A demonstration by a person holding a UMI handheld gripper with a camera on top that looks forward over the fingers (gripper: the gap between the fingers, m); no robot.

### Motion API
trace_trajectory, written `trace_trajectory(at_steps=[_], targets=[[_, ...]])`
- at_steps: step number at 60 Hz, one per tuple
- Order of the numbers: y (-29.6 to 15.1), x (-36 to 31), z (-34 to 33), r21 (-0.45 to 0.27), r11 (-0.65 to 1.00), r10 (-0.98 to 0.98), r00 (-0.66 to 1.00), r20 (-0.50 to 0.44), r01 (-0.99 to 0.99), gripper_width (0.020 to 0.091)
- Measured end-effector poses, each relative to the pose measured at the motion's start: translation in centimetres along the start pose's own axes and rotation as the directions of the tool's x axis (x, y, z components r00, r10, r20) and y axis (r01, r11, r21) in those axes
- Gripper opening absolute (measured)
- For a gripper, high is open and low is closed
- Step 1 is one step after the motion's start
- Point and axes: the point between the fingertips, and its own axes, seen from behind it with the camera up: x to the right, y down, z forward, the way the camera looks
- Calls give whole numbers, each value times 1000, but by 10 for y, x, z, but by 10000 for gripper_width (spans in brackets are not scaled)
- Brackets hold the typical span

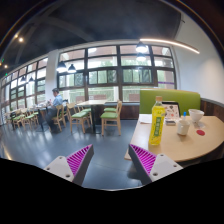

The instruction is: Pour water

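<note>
The tongs point(112, 160) are seen spread wide, their two fingers well apart with nothing held between them. A pink pad point(80, 158) is borne on the inner face of the left finger and another point(142, 158) on the right finger. Only dark floor point(100, 145) is seen through the gap between them.

A round wooden table point(185, 143) is found ahead and to the right, just beyond the right finger. On it a tall bottle point(157, 123) with a yellow label and a green cap is stood upright, near the table's nearer edge and apart from both fingers. To the right of the bottle a white cup point(183, 126) is placed, and behind that a white bowl point(196, 116) can be made out. What the cup and bowl contain cannot be told. A small flat card or paper point(172, 109) is seen behind the bottle.

Behind the table a green bench back point(168, 98) is set against the wall. Further off, across the room, wooden chairs point(82, 116) and other tables are arranged beneath a long row of large windows point(105, 72). A person point(54, 102) is seated at one of the far tables by the windows. A long ceiling light point(183, 46) is lit above the right side of the room.
</note>
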Motion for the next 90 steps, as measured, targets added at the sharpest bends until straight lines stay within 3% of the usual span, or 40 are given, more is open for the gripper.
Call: trace_trajectory(at_steps=[9, 21, 39, 49, 50, 54, 64, 81, 85, 90], targets=[[-12, 19, -2, 10, 1000, -11, 999, -42, 11, 807], [-22, 100, 20, -9, 1000, -28, 984, -178, 27, 809], [-22, 204, 125, -120, 993, -14, 960, -280, -21, 809], [-32, 216, 180, -105, 994, 10, 955, -297, -43, 801], [-34, 216, 185, -99, 994, 11, 955, -298, -42, 785], [-32, 225, 204, -98, 995, -8, 948, -318, -24, 413], [-39, 232, 221, -41, 998, -56, 950, -308, 45, 290], [-41, 235, 226, -33, 999, 2, 969, -249, -10, 289], [-44, 249, 237, -17, 994, 100, 971, -217, -107, 290], [-72, 238, 233, 55, 947, 322, 938, -130, -318, 289]])
